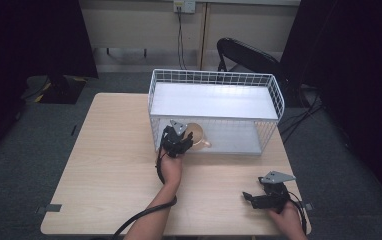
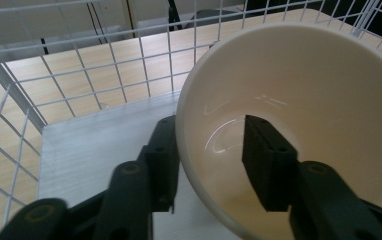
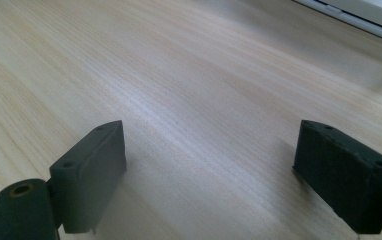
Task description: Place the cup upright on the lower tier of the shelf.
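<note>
The left gripper (image 1: 179, 141) reaches forward at the end of an outstretched forearm, its jaws closed on a bowl's (image 2: 299, 125) rim. The right gripper (image 1: 266, 199) rests low near the person, jaws spread wide apart.

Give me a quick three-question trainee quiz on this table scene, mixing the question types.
1. True or false: the left tongs grip the bowl with one jaw inside its rim and one outside.
2. Where is the bowl? A) on the lower level of the wire rack B) on the bare table C) on the rack's upper shelf
3. Fill in: the right tongs are ____ over the wooden tabletop, holding nothing.

Key: 1 true; 2 A; 3 open
</note>
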A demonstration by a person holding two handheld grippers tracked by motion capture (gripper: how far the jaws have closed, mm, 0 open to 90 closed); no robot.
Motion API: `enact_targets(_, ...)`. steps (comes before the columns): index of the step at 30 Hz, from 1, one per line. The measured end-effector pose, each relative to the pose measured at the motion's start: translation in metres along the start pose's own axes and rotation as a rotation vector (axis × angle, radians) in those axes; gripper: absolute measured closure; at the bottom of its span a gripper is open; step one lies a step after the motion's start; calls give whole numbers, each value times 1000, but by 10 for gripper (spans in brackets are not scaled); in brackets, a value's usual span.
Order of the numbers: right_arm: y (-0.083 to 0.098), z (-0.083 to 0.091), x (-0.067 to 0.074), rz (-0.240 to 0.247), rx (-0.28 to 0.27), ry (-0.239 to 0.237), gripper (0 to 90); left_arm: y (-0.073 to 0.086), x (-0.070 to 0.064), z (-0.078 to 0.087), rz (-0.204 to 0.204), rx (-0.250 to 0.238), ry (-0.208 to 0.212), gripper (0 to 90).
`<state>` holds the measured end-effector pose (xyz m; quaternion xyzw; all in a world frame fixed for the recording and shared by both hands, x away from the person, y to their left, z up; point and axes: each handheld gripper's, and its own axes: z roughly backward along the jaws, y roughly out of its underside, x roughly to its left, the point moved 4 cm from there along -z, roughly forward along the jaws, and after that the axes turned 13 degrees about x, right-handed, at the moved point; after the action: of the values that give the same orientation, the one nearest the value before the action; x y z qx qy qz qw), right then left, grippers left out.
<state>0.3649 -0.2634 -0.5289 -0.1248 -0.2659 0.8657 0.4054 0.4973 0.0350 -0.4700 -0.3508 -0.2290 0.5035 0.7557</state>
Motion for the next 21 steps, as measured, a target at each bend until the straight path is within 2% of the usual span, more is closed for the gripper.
enact_targets(2,0,0,0,0,1,1,125,-1,1,1,-11,-5,-5,532)
enact_targets(7,0,0,0,0,0,0,125,-1,2,3,-15,-56,-17,391)
enact_targets(10,0,0,0,0,1,1,125,-3,3,6,9,-88,-2,341)
enact_targets(16,0,0,0,0,0,0,125,-8,1,11,2,-118,27,310)
enact_targets(20,0,0,0,0,0,0,125,-12,0,16,6,-123,49,291)
enact_targets(21,0,0,0,0,0,0,125,-13,-1,17,-6,-118,45,279)
